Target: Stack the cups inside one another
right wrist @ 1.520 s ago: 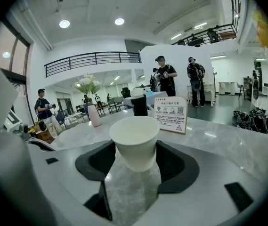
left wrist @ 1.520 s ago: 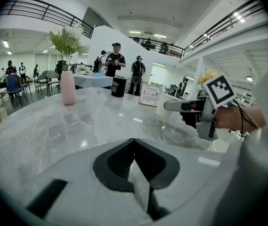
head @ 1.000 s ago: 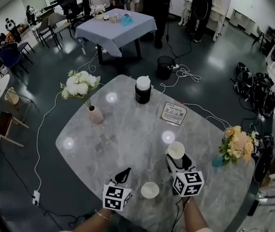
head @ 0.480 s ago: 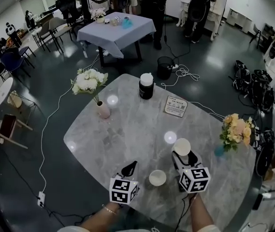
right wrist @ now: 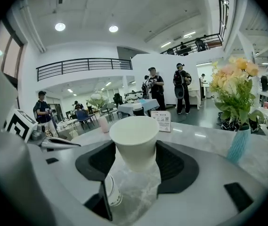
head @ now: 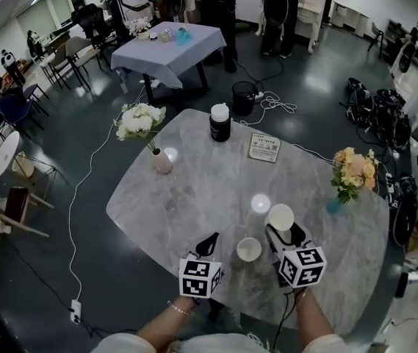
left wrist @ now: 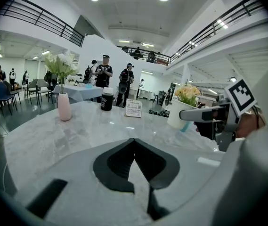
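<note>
Progress since a second ago: my right gripper [head: 283, 232], clamped on the white cup [head: 280, 217] like before, has carried it in closer to the loose cup [head: 249, 249]. That one now peeks up under the jaws in the right gripper view. Left gripper [head: 209, 244] stays pinched together, empty, just left of the loose cup.

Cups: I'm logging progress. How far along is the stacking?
Done: the right gripper grips one cup. In hand: that cup is held beside the second cup, which stands on the table. To do: nesting them; the left gripper is shut and empty.
</note>
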The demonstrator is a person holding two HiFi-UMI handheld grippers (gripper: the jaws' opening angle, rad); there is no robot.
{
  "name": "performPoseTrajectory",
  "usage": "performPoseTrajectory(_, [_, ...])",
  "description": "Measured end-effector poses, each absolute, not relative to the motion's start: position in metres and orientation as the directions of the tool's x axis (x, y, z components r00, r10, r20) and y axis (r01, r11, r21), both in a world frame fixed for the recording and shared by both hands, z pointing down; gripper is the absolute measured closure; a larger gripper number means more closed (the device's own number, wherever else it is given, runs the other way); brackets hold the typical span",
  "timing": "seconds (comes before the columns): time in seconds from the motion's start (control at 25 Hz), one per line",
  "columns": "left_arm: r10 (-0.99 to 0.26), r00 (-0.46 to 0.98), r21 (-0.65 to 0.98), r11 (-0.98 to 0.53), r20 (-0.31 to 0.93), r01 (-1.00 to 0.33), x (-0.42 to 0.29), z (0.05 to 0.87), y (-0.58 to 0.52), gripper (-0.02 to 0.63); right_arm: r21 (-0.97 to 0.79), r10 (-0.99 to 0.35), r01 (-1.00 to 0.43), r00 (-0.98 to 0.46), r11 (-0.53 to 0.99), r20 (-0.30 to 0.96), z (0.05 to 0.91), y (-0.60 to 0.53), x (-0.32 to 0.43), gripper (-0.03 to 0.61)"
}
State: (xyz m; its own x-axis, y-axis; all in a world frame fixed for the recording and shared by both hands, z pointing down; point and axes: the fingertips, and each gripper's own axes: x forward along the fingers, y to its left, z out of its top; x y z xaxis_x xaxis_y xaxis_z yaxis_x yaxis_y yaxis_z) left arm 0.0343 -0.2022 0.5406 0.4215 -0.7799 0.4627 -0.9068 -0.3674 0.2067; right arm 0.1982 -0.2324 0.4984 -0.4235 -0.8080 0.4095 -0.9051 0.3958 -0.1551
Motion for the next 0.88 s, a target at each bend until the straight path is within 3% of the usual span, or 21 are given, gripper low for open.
performPoseTrajectory(0.88, [-0.761,0.474,0.185,-0.439,0.444,-0.879,0.034,0.522,-0.175,0.604,-0.222,-0.779,-0.875,-0.484,0.430,0.398,0.494,-0.161,0.140,0.334])
